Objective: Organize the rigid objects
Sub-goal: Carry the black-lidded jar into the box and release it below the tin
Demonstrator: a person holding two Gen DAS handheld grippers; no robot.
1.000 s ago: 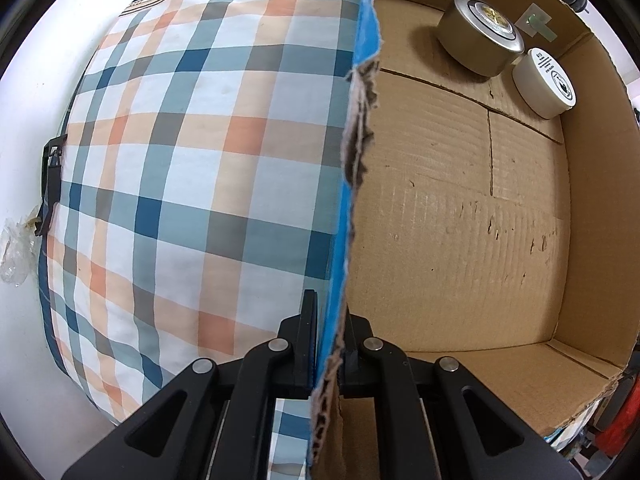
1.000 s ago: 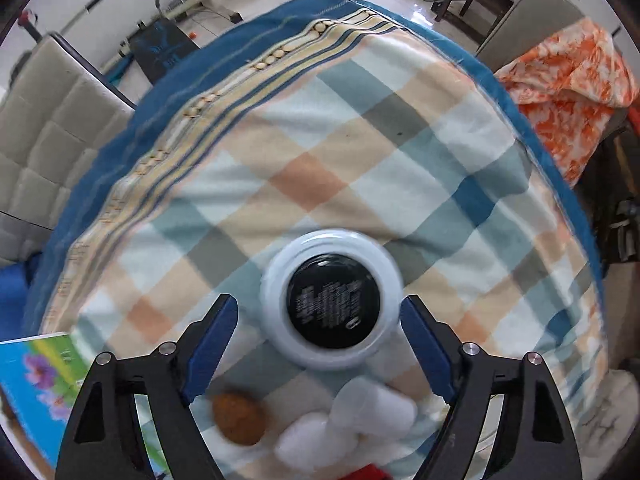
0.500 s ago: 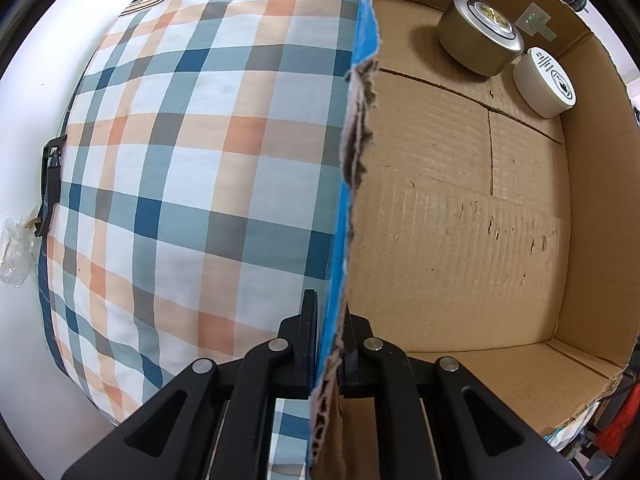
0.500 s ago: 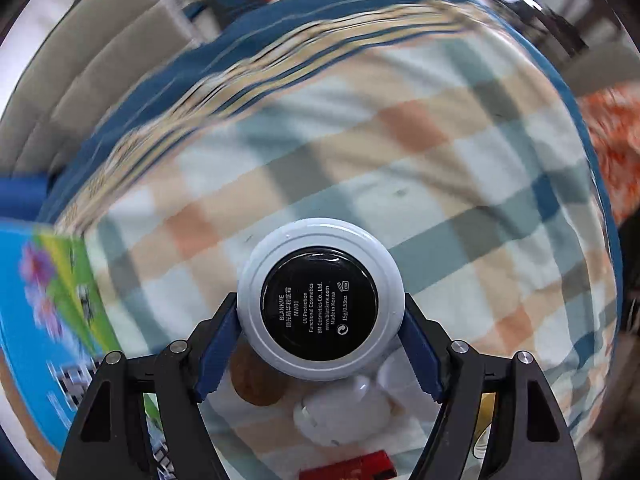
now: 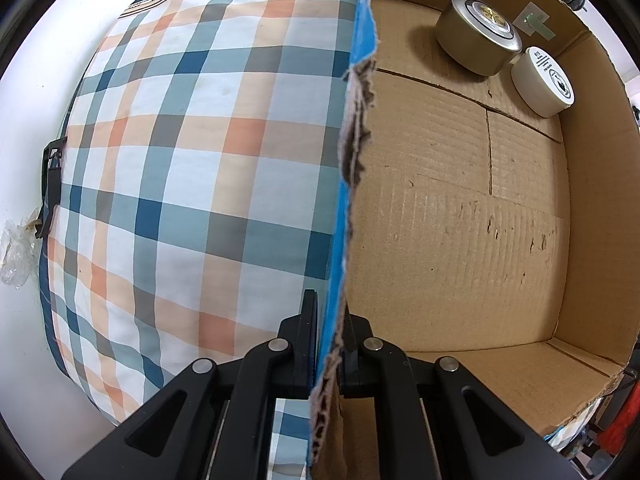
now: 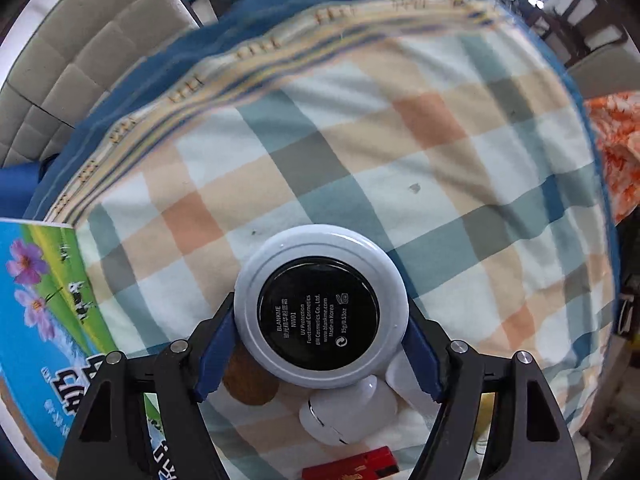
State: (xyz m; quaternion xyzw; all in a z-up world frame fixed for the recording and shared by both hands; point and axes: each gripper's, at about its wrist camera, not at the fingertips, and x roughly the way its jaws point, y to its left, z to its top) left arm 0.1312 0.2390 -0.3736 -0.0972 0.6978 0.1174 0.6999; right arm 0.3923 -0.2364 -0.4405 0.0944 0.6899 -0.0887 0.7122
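Note:
My left gripper (image 5: 328, 332) is shut on the torn near wall of a cardboard box (image 5: 452, 216) that sits on a plaid bedspread (image 5: 180, 168). Inside the box, at its far corner, stand a gold round tin (image 5: 478, 40) and a white round jar (image 5: 542, 82). My right gripper (image 6: 320, 344) is shut on a round white cosmetic compact (image 6: 320, 310) with a black labelled base, held above the plaid bedspread (image 6: 400, 160). Under it lie a brown disc (image 6: 250, 384), a white earbud case (image 6: 348, 410) and a red flat box (image 6: 352, 468).
The box's printed blue and green outer side (image 6: 44, 320) shows at the left of the right wrist view. A beige padded headboard (image 6: 80, 52) is behind the bed and an orange patterned cloth (image 6: 616, 148) lies at the right. A white wall (image 5: 36, 80) borders the bed.
My right gripper closed on the white compact and lifted it off the bedspread, swinging left so the box's printed side came into view. My left gripper stayed clamped on the box wall.

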